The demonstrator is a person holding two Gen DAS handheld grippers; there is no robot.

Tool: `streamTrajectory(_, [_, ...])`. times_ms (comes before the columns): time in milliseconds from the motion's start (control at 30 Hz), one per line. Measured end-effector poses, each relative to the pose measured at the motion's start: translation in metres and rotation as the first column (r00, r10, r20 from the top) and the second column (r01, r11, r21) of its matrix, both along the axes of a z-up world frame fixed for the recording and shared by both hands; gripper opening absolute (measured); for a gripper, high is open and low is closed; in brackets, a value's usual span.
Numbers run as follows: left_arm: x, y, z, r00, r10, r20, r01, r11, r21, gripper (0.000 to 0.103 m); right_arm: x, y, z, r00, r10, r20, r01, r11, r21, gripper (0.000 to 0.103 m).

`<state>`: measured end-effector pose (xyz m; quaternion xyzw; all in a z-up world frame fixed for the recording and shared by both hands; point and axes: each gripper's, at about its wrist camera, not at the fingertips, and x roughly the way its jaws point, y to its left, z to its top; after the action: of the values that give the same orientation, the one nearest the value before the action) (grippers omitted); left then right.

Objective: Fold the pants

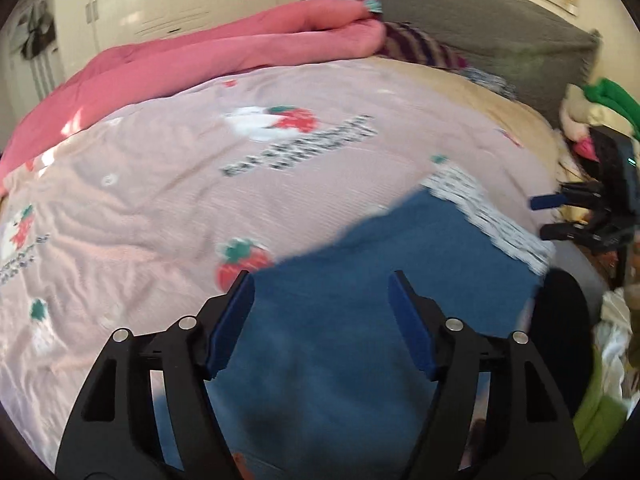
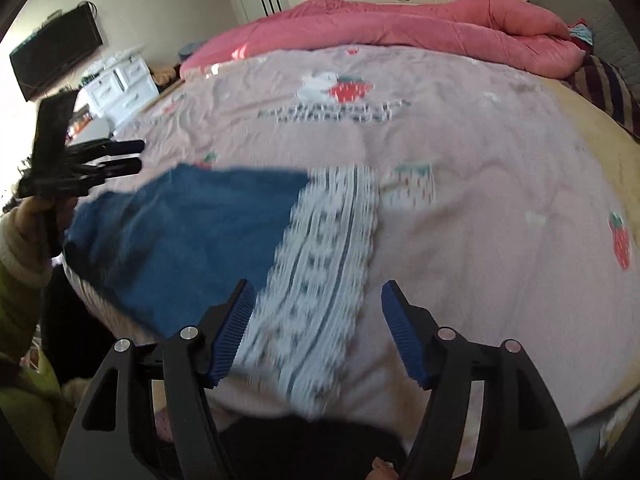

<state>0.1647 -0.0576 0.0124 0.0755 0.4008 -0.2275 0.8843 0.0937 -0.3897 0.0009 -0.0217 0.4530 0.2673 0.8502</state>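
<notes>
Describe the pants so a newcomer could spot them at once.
Start from the bed with its pale pink strawberry-print sheet and the rolled pink duvet along the far side. The pants lie at the near edge, under the open left gripper and right gripper. They are the only solid blue fabric, ending in a white patterned knit band.

Soft daylight, motion blur on the bedsheet (image 1: 160, 168) print, and fisheye-curved, dark-vignetted edges.
</notes>
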Motion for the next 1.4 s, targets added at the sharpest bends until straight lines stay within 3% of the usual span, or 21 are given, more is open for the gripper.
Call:
streamTrajectory(67, [-0.024,-0.002,-0.006,1.0,-0.012,-0.013,0.012,1.0,-0.017,0.065,-0.008,-0.003,-0.004,1.0,-0.016,-0.026,0.017,1.0,0.011,0.065])
streamTrajectory(133, [-0.043,0.003,-0.017,0.999,0.036,-0.022,-0.035,0.999,0.025,0.065,-0.016,-0.005,-0.001,0.999,-0.039,-0.004,0.039,0.999,0.022,0.064])
streamTrajectory(200, [-0.061,0.015,-0.024,0.994,0.112,-0.009,-0.111,0.99,0.092,0.065,-0.021,-0.002,0.007,0.999,-0.026,0.032,0.025,0.999,0.045,0.045])
streamTrajectory(300, [-0.079,0.043,-0.032,0.974,0.222,-0.036,-0.217,0.97,0.109,0.065,-0.025,0.016,0.008,0.997,0.061,0.04,-0.063,0.997,0.042,0.025])
streamTrajectory(400, [-0.095,0.069,-0.043,0.949,0.306,-0.072,-0.294,0.945,0.141,0.065,-0.024,0.034,-0.008,0.996,0.092,0.009,-0.091,0.994,-0.058,0.023])
streamTrajectory(500, [-0.104,0.091,-0.055,0.925,0.376,-0.051,-0.355,0.906,0.23,0.065,-0.023,0.04,-0.034,0.994,0.078,-0.074,-0.09,0.982,-0.168,0.021])
streamTrajectory(567, [-0.106,0.107,-0.06,0.926,0.369,-0.083,-0.35,0.919,0.182,0.065,-0.029,0.04,-0.042,0.994,0.09,-0.067,-0.102,0.975,-0.199,0.021])
streamTrajectory(667, [-0.109,0.122,-0.066,0.946,0.31,-0.096,-0.294,0.944,0.152,0.065,-0.034,0.041,-0.044,0.992,0.109,-0.063,-0.121,0.964,-0.237,0.021])
streamTrajectory(833, [-0.107,0.145,-0.068,0.968,0.22,-0.119,-0.21,0.974,0.091,0.062,-0.035,0.05,-0.049,0.99,0.131,-0.06,-0.142,0.95,-0.278,0.025])
streamTrajectory(933, [-0.107,0.14,-0.064,0.974,0.2,-0.106,-0.191,0.977,0.089,0.062,-0.034,0.048,-0.041,0.987,0.128,-0.094,-0.145,0.969,-0.199,0.045])
streamTrajectory(967, [-0.108,0.138,-0.061,0.974,0.202,-0.105,-0.194,0.978,0.083,0.065,-0.035,0.047,-0.036,0.987,0.129,-0.095,-0.144,0.975,-0.171,0.055])
streamTrajectory(1067, [-0.113,0.128,-0.04,0.976,0.207,-0.067,-0.205,0.978,0.046,0.078,-0.041,0.042,-0.02,0.991,0.115,-0.065,-0.122,0.984,-0.127,0.057])
streamTrajectory(1167, [-0.117,0.11,-0.019,0.982,0.187,-0.019,-0.186,0.982,0.039,0.081,-0.039,0.03,-0.003,0.995,0.089,-0.044,-0.091,0.995,-0.048,0.063])
streamTrajectory(1300, [-0.113,0.074,0.005,0.992,0.116,0.042,-0.116,0.993,0.02,0.09,-0.026,0.015,0.016,1.0,0.017,0.009,-0.017,1.0,-0.01,0.073])
streamTrajectory(1400, [-0.104,0.039,0.012,0.996,0.05,0.075,-0.051,0.999,0.008,0.093,-0.007,0.008,0.023,1.0,-0.018,0.024,0.018,1.0,0.012,0.075])
